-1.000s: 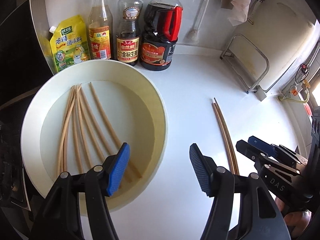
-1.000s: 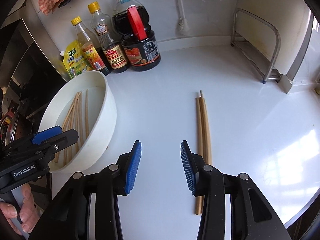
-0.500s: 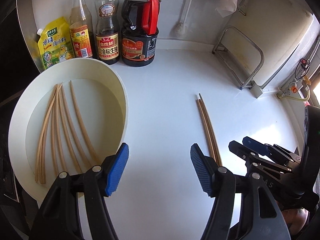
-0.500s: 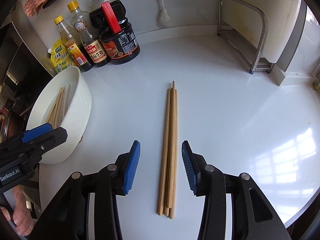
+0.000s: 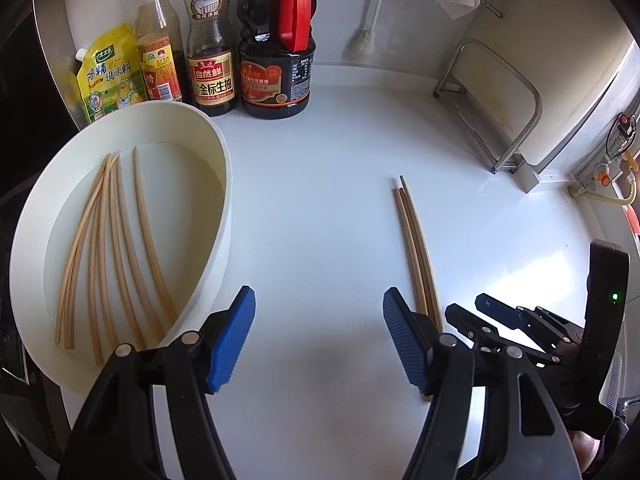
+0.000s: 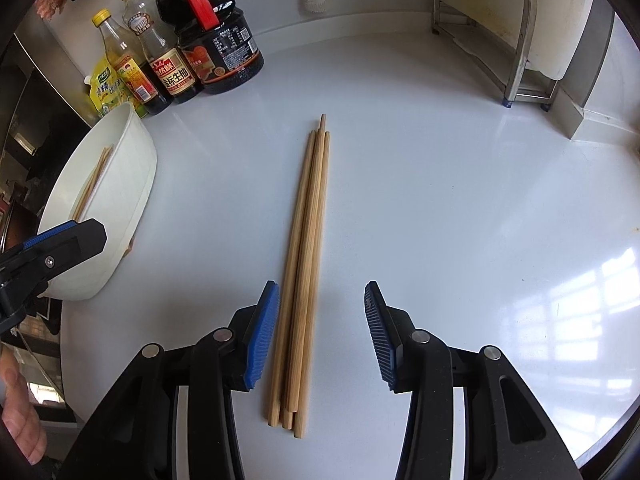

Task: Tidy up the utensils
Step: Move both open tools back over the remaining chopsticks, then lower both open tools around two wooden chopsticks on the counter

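Observation:
A bundle of wooden chopsticks lies on the white counter, pointing away from me. My right gripper hangs open just above its near half, one blue pad on each side; the left pad is close to the sticks but not pressing. In the left wrist view the same chopsticks lie right of my left gripper, which is open over bare counter with nothing between its fingers. A white bowl at the left holds several more chopsticks. The bowl also shows in the right wrist view.
Sauce bottles and a yellow seasoning pouch stand along the back wall behind the bowl. A metal rack with a white board stands at the back right. The counter edge curves past at the lower right.
My right gripper has shifted and lowered so the chopstick bundle now lies between its fingers instead of beside the right one. My left gripper has moved right, off the bowl, over bare counter.

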Demonstrator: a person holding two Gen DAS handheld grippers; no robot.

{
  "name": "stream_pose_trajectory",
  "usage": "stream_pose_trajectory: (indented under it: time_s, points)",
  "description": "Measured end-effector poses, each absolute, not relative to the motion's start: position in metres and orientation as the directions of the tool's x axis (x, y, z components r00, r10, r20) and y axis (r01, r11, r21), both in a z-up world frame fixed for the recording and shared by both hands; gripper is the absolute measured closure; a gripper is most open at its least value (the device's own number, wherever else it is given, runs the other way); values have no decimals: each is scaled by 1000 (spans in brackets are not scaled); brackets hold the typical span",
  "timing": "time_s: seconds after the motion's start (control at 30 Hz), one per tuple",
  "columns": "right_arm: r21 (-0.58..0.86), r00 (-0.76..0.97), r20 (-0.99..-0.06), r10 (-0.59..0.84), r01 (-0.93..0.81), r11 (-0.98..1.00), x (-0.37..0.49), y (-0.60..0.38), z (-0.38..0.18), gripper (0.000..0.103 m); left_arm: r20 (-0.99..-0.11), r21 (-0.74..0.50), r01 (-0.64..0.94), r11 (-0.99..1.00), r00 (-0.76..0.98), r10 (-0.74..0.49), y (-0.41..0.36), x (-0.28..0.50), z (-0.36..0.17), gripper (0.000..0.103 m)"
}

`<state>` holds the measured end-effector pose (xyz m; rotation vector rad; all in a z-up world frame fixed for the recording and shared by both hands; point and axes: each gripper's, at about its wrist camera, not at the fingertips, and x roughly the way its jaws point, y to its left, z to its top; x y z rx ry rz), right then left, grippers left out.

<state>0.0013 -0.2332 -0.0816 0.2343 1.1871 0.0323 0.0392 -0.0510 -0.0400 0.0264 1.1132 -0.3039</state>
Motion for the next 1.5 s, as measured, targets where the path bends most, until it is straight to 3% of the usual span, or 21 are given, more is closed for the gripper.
stream_pose_trajectory:
  time_s: [1.5]
  points:
    - [126,426,-903,61,126,984,-18,-292,-97,57,-913,-141,291,946,332,-238,-126,32,-101,34]
